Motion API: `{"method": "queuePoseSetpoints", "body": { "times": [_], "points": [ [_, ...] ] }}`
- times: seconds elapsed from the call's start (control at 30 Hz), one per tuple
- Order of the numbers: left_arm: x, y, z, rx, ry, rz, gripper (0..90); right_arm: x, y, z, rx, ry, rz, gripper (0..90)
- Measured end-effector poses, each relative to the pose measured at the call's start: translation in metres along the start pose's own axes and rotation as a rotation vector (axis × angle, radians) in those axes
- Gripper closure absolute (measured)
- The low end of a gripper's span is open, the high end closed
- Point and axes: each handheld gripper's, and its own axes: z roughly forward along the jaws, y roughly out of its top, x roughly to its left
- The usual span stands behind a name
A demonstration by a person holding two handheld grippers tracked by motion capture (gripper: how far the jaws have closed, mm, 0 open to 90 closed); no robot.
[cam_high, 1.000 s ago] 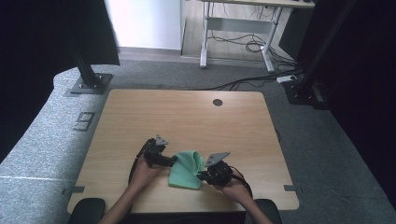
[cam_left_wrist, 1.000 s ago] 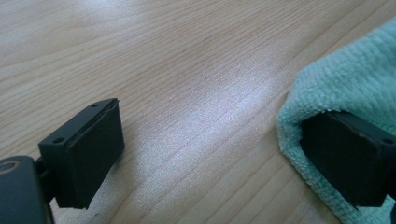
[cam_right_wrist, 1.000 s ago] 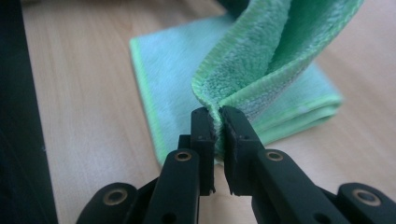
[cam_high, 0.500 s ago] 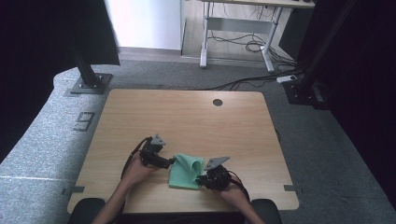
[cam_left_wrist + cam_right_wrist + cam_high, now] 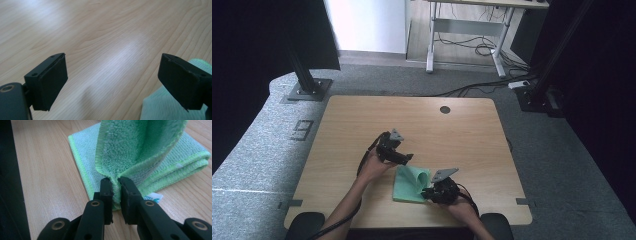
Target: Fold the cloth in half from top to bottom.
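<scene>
Since a second ago: left gripper [image 5: 408,158] drawn off the green microfibre cloth [image 5: 411,184] and lifted up and away toward the far side of the table [image 5: 362,120], now clear of the fabric; right gripper [image 5: 428,194] hardly shifted, with the cloth's upper layer now raised higher into a loop beside it. Left gripper spread wide with nothing between the pads [image 5: 51,82], bare wood ahead of it and just a corner of the cloth [image 5: 160,110] low beside its right-hand jaw. Right gripper pinched tight on the stitched edge of the cloth [image 5: 140,152], just ahead of its fingertips, the lifted flap curling up and over directly in front while the remaining folded layers lie flat on the table beyond and to either side; white care label [image 5: 153,197] poking out just beside the right-hand jaw. Judged from this: folding of the cloth partly done, already doubled into a stack of layers, with one flap held up mid-fold. Left to do, probably: carry that held edge across and lay it down, release it, then smooth or square the stack with the free left gripper.
</scene>
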Motion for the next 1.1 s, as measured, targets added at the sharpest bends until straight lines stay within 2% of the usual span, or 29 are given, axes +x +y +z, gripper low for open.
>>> {"method": "queuePoseSetpoints", "body": {
  "times": [0.03, 0.07, 0.13, 0.2, 0.4, 0.6, 0.63, 0.67, 0.73, 0.83, 0.93, 1.0, 1.03, 1.07, 1.1],
  "points": [
    [0.0, 0.0, 0.0, 0.0, 0.0, 0.0, 9.1, 0.0, 0.0, 0.0, -0.001, -0.001, -0.002, 79.4],
    [-0.005, -0.001, 0.005, 0.013, -0.031, 0.011, 9.1, 0.0, 0.0, 0.0, -0.001, -0.001, -0.002, 79.2],
    [-0.008, -0.002, 0.005, 0.02, -0.037, 0.017, 9.1, 0.001, 0.0, 0.0, -0.001, -0.002, -0.002, 79.0],
    [-0.013, -0.008, 0.004, 0.047, -0.022, 0.038, 9.2, 0.001, 0.0, -0.001, -0.005, 0.002, -0.005, 77.7],
    [-0.017, -0.022, -0.007, 0.049, -0.044, 0.033, 11.3, 0.002, 0.001, -0.006, -0.011, 0.015, -0.006, 74.0],
    [-0.02, -0.035, -0.015, 0.058, -0.046, 0.041, 11.3, 0.004, -0.002, -0.017, -0.017, -0.002, -0.007, 59.8],
    [-0.02, -0.035, -0.015, 0.058, -0.046, 0.041, 11.2, 0.004, -0.002, -0.02, -0.014, -0.008, -0.007, 59.8],
    [-0.021, -0.039, -0.017, 0.057, -0.042, 0.037, 11.2, 0.004, -0.003, -0.025, -0.017, -0.005, -0.007, 54.5],
    [-0.021, -0.043, -0.019, 0.062, -0.041, 0.038, 11.2, 0.003, -0.002, -0.032, -0.035, 0.006, -0.006, 51.9],
    [-0.022, -0.046, -0.022, 0.06, -0.039, 0.036, 11.2, -0.001, 0.002, -0.043, -0.046, -0.026, -0.011, 46.4],
    [-0.028, -0.05, -0.028, 0.052, -0.039, 0.041, 11.2, -0.007, 0.008, -0.047, -0.075, -0.036, 0.003, 42.4],
    [-0.031, -0.053, -0.032, 0.049, -0.046, 0.045, 11.2, -0.01, 0.011, -0.045, -0.076, -0.065, 0.012, 39.8],
    [-0.031, -0.053, -0.032, 0.049, -0.046, 0.045, 11.2, -0.01, 0.011, -0.045, -0.076, -0.065, 0.012, 39.8],
    [-0.032, -0.056, -0.032, 0.061, -0.031, 0.058, 11.2, -0.014, 0.015, -0.038, -0.081, -0.089, 0.044, 36.2],
    [-0.032, -0.056, -0.032, 0.061, -0.031, 0.058, 11.2, -0.014, 0.015, -0.038, -0.081, -0.089, 0.044, 36.2]
  ]
}}
